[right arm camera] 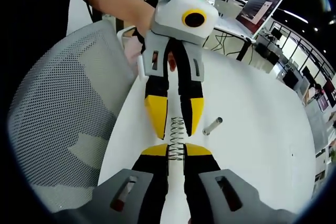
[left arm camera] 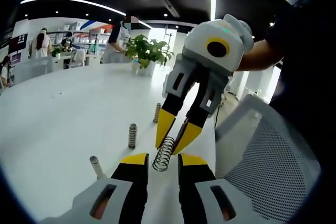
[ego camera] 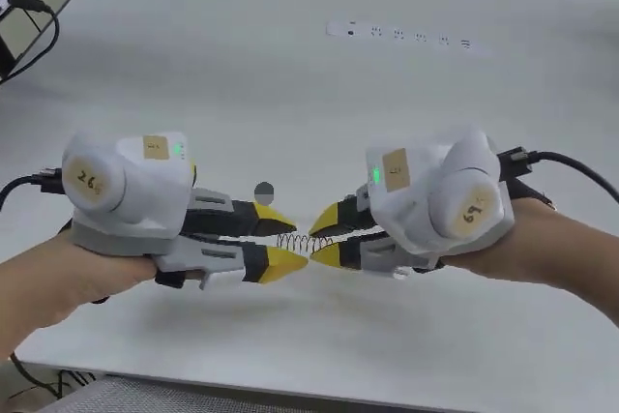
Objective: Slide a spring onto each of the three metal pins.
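A thin wire spring (ego camera: 293,240) hangs in the air between the two grippers, which face each other tip to tip above the white table (ego camera: 290,94). My right gripper (right arm camera: 176,150) is shut on one end of the spring (right arm camera: 177,129). My left gripper (left arm camera: 163,160) stands open, its yellow fingertips either side of the spring (left arm camera: 164,154) without pinching it. In the left gripper view, two upright pins wearing springs (left arm camera: 132,135) (left arm camera: 157,113) stand on the table, with a bare metal pin (left arm camera: 96,167) nearer. The bare pin (right arm camera: 212,126) also shows beside the left gripper (right arm camera: 176,129).
A grey mesh chair (left arm camera: 262,156) sits just off the table's near edge (ego camera: 290,389). A white strip with small parts (ego camera: 397,34) lies far back on the table, and black cables (ego camera: 39,21) run at the far left. People and a plant (left arm camera: 147,51) are in the distance.
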`<state>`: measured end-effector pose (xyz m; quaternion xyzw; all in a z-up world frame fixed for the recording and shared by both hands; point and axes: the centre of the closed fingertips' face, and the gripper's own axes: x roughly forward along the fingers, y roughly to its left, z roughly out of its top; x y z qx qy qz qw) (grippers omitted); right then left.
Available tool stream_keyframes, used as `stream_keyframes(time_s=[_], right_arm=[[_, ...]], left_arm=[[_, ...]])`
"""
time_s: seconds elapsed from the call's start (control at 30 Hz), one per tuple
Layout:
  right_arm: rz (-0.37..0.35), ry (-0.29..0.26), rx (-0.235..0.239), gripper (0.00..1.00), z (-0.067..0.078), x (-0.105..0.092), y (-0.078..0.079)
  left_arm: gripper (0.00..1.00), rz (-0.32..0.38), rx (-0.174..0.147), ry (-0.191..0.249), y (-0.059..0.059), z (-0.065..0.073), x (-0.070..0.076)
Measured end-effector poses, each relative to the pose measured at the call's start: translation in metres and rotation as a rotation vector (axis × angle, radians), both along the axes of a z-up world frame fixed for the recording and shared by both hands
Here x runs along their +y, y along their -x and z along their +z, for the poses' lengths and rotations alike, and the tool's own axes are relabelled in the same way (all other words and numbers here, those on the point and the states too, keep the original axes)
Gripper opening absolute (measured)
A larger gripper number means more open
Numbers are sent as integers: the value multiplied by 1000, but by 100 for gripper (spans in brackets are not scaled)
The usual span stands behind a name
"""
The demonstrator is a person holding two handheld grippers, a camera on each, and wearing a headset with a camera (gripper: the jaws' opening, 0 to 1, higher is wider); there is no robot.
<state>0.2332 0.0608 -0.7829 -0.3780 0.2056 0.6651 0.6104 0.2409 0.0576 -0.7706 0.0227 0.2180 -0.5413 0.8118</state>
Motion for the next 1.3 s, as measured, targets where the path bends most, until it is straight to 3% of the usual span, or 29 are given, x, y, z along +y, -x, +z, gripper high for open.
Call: stream_keyframes(time_s=[0.33, 0.5, 0.6, 1.0, 1.17, 1.3], right_arm=[[9, -16, -3, 7, 3, -3, 3], [14, -19, -6, 7, 4, -3, 3], [22, -19, -9, 7, 4, -4, 3], [36, -26, -16, 7, 8, -3, 6], [5, -47, 6, 9, 11, -5, 5], [-19, -33, 31, 12, 6, -13, 4]], left_arm=[[5, -19, -4, 4, 2, 3, -3], [4, -38, -46, -5, 4, 5, -4], [3, -45, -36, 2, 6, 6, -5], [2, -68, -60, -8, 8, 10, -4], [2, -67, -57, -2, 8, 12, -5], [2, -69, -56, 2, 8, 13, -4]])
